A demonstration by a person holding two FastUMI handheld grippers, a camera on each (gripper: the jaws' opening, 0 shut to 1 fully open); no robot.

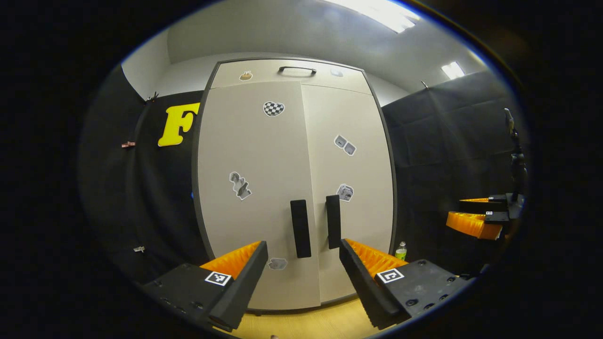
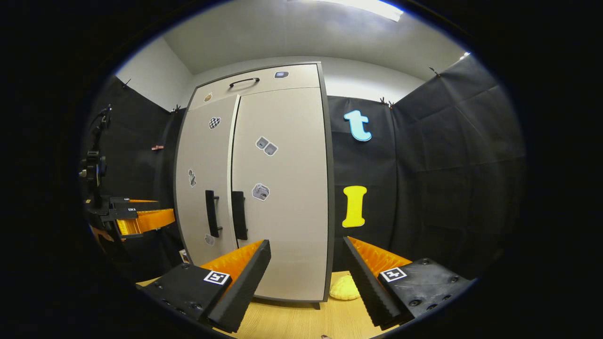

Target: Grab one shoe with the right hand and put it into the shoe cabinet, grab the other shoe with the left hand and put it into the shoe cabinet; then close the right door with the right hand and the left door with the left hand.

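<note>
Your left tongs (image 1: 304, 278) hang spread and empty, facing the shoe cabinet (image 1: 254, 155) almost square on; its two upright handles (image 1: 300, 228) stand straight ahead, just above the gap between your fingers. Your right tongs (image 2: 306, 280) are spread and empty too, aimed at the cabinet's right edge, with the handles off to their left. Both doors look flush, so I judge the cabinet closed and can't say what is inside. No shoe is plainly visible. A pale yellow lump (image 2: 345, 288) lies on the wooden floor (image 2: 292, 320) by the cabinet's lower right corner, nearest your right tongs; I can't tell what it is. A small bottle (image 1: 401, 251) stands at the same side.
</note>
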